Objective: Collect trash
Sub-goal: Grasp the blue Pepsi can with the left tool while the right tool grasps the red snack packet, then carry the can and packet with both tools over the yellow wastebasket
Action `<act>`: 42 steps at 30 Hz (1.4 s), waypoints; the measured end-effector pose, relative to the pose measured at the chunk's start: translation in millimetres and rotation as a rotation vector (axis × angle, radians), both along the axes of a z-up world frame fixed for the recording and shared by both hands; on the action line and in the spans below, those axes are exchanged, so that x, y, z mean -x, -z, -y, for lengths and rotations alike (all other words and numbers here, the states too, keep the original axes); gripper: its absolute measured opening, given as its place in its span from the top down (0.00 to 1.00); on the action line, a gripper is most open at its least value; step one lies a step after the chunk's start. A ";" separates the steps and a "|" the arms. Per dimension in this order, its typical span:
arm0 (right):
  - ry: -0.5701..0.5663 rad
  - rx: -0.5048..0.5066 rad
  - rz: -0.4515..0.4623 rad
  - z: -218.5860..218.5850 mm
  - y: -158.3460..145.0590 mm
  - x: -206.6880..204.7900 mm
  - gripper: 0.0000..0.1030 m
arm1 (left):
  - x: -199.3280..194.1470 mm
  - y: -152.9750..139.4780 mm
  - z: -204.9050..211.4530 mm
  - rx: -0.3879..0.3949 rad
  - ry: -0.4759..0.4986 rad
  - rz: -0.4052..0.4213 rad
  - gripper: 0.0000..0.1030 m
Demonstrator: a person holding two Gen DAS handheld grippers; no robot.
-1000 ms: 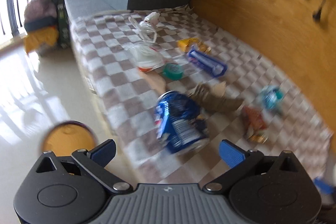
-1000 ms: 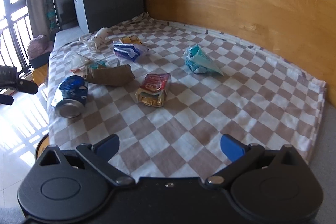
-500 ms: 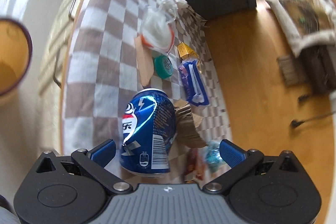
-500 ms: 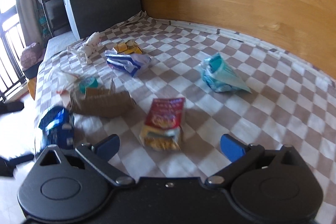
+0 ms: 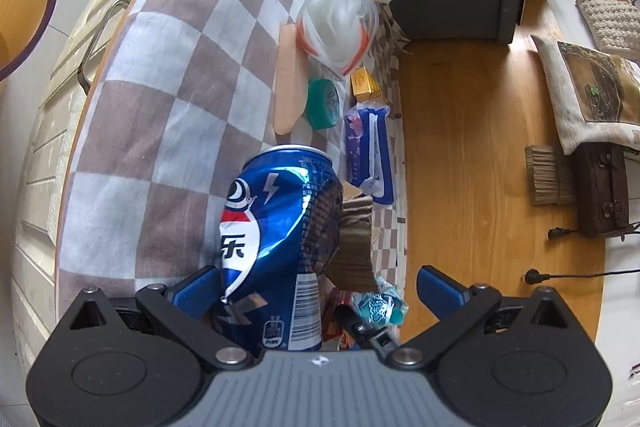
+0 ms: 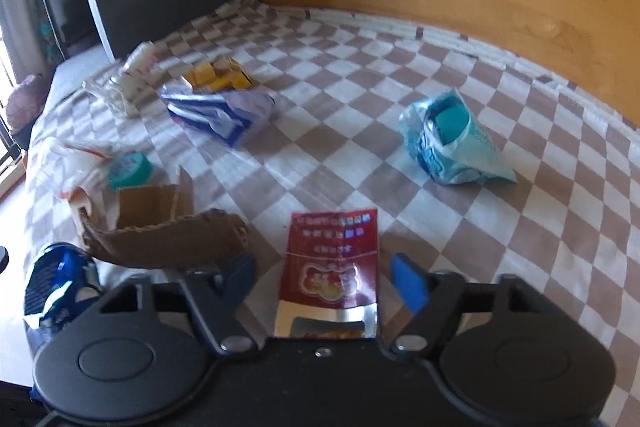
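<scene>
Can (image 5: 276, 247) base hidden between spread left hand-held gripper (image 5: 318, 291), right hand-held gripper (image 6: 324, 277) closing around cut-off red packet (image 6: 332, 267)

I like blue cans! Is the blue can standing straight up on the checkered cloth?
No, the dented blue can lies on its side on the checkered cloth.

cardboard (image 6: 160, 243) crowding can (image 5: 276, 247), cloth (image 6: 520, 227) right open

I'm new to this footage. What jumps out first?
A dented blue soda can fills the left wrist view, lying between the open left gripper fingers. In the right wrist view, a red foil snack packet lies on the checked cloth between the closing right gripper jaws.
</scene>
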State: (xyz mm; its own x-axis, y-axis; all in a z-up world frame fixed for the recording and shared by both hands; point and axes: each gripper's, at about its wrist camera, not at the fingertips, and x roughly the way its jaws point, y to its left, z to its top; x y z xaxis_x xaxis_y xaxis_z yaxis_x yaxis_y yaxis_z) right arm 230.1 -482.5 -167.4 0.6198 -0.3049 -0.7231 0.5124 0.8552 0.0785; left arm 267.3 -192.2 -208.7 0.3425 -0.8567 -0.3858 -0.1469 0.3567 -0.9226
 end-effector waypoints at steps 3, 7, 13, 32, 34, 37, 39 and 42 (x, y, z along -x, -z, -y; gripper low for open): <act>0.010 -0.004 -0.009 2.8 3.3 2.5 0.47 | -0.4 1.3 -5.6 0.021 -0.052 -0.014 0.04; -0.004 0.006 -0.008 1.7 1.8 9.4 0.49 | -2.4 -1.5 -11.4 -0.018 -0.099 -0.011 0.17; -0.030 0.020 -0.022 -7.9 -0.8 21.0 0.50 | -1.7 -13.0 6.8 -0.080 0.033 0.014 0.42; -0.113 0.069 0.068 -46.3 -48.9 77.0 0.51 | 50.8 -100.3 7.9 -0.555 0.146 0.430 0.73; -0.122 0.068 0.083 -51.7 -55.0 82.3 0.51 | 61.9 -111.1 4.0 -0.601 0.153 0.487 0.73; -0.139 0.068 0.107 -61.7 -65.2 90.5 0.51 | 75.7 -126.1 -1.7 -0.654 0.155 0.555 0.73; -0.150 0.072 0.123 -69.0 -72.3 95.6 0.51 | 84.7 -136.2 -7.2 -0.687 0.154 0.598 0.73; -0.169 0.080 0.147 -80.3 -84.0 102.1 0.51 | 99.1 -152.1 -15.4 -0.742 0.149 0.659 0.73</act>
